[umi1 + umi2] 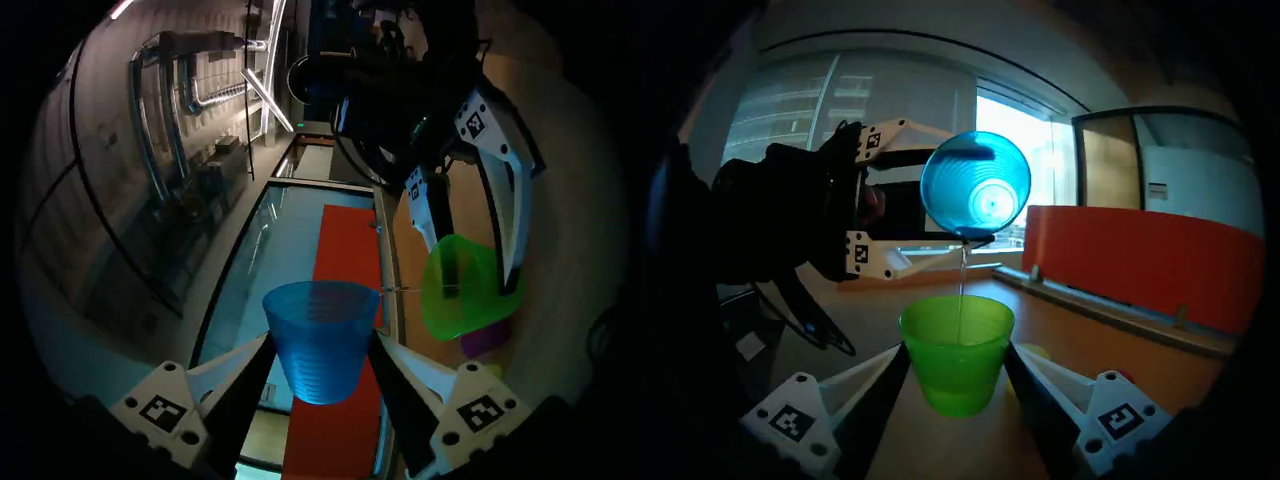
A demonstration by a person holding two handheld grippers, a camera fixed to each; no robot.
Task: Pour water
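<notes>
Right claw (958, 350) around green cup (958, 380), below tilted blue cup (976, 184)

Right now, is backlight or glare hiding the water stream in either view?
Right gripper view: the window blows out behind the blue cup, yet the stream into the green cup reads clearly. Left gripper view: dim, edges bent by the fisheye, stream only a faint line.

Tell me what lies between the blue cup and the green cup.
A thin water stream from the blue cup into the green cup; right gripper view.

Orange partition (1144, 256), blue cup (322, 344), green cup (958, 352), black-and-white markers (792, 422)
</notes>
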